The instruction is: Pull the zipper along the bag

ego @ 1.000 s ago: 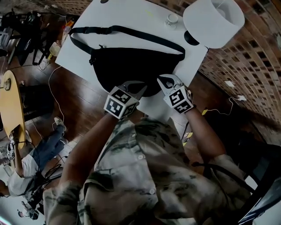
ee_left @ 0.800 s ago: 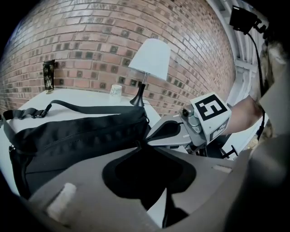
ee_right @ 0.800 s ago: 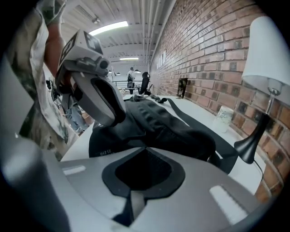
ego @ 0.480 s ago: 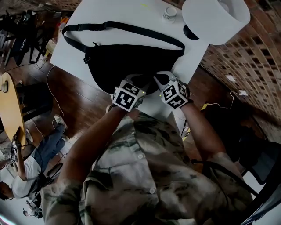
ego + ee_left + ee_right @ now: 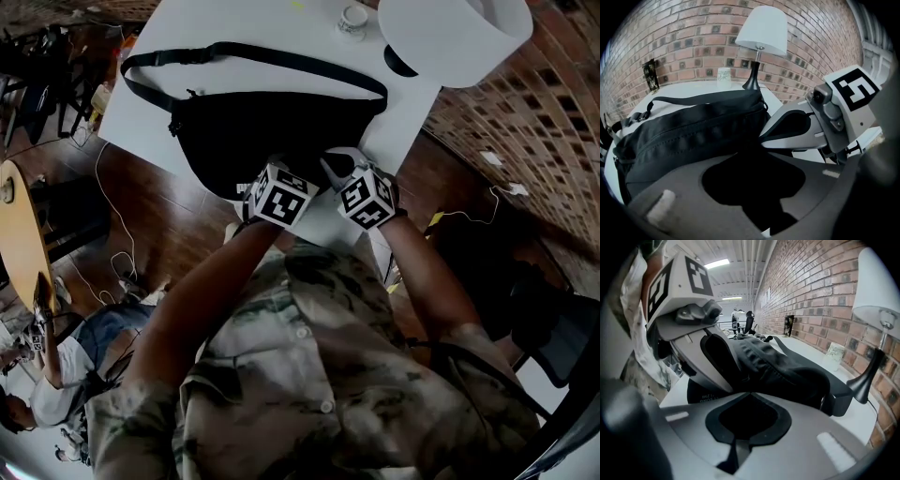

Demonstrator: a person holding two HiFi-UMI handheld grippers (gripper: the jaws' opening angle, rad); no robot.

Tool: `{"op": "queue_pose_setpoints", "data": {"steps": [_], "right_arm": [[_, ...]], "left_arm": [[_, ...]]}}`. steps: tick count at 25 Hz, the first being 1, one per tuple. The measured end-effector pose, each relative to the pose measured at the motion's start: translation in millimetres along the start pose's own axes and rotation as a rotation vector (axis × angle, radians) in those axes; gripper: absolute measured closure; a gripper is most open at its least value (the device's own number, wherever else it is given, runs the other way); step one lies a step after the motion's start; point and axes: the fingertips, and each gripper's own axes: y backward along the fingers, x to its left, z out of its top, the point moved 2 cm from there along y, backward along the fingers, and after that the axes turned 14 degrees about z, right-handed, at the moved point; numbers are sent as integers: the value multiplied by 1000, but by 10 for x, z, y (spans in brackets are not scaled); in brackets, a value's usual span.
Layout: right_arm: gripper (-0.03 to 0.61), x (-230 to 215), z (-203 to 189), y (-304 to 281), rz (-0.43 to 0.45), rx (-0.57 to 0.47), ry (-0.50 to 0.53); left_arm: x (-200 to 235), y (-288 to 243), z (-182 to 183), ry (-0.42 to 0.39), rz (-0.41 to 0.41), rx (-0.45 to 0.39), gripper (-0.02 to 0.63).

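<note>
A white tabletop stands against a brick wall above a dark wooden floor, and on it lies the black waist bag, stretched lengthwise with its strap looped along the far side. The left tool sits at the bag's near edge, about midway along. Its jaws have just been opening and now stand wide apart, with the dark fabric of the bag filling the gap between them but not pinched. The right tool is just beside it, toward the bag's right end. Its jaws are drawn together, with only a thin slit behind the tips, and they meet right at the bag's fabric; whether any fabric is nipped between them cannot be told. The two marker cubes nearly touch. A long seam line runs along the bag's upper face, though the slider cannot be made out. Beyond the bag's right end stands a table lamp with a white shade on a dark stem, and a small patterned cup stands near its base. The person's camouflage shirt fills the lower part of the head view, and another person is on the floor at lower left.
</note>
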Motion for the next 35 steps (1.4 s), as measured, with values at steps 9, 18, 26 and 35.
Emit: {"op": "queue_pose_setpoints", "data": {"steps": [9,18,26,35], "right_arm": [[572,1,9,-2,-11,3,12],[572,-2,-6,-12,-16,16,5],[572,-2,-13,-17,-39,50,-10],[572,-14,-13,-34,-105,114,-68]], "left_arm": [[-7,-14,-42,-84,64,17,586],[96,125,-101,-56,18,-3,591],[292,279,-142,-40,-28,-46,591],[454,392,-90,-122,-114,-88,591]]}}
